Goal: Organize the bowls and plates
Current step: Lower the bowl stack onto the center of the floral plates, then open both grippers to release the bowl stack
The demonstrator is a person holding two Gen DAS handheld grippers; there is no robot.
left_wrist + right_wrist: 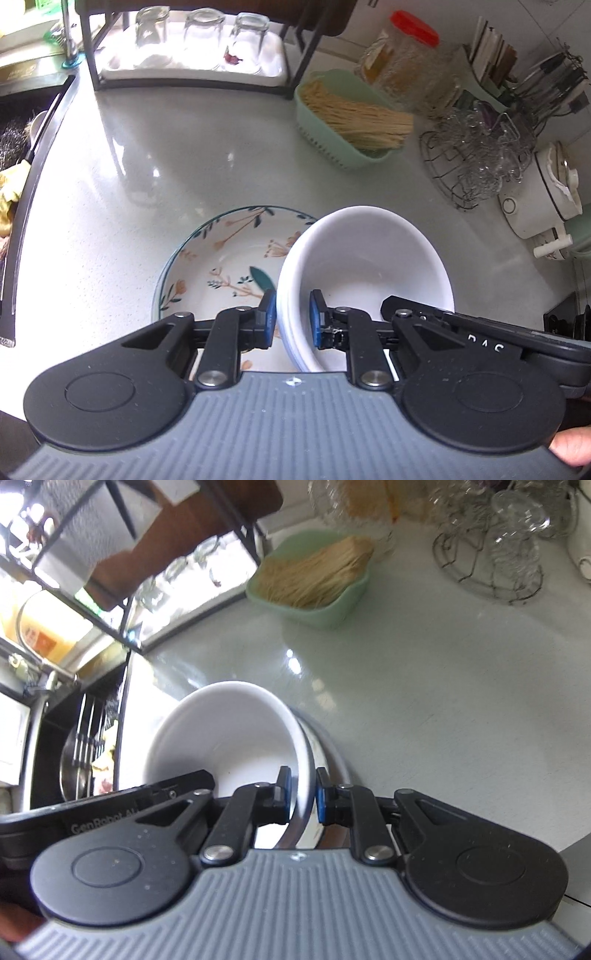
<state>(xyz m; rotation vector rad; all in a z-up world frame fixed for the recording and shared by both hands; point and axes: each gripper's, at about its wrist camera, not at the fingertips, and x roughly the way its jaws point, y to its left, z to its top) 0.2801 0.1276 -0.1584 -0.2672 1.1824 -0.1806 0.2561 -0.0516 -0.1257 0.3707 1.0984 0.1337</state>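
Note:
A white bowl [369, 266] sits tilted over the right side of a floral plate [221, 266] on the pale counter. My left gripper [293, 317] is shut on the bowl's left rim, one blue pad outside and one inside. My right gripper [303, 794] is shut on the opposite rim of the same white bowl [221, 734]. The right gripper's black body also shows in the left wrist view [480, 328]. An edge of the plate [325, 753] peeks out under the bowl.
A green basket of noodles [351, 118] stands behind the plate. A black rack with upturned glasses [199, 40] is at the back. A wire basket of glassware [476, 151] and a white cooker [543, 195] are at the right. The sink [18, 155] is at the left.

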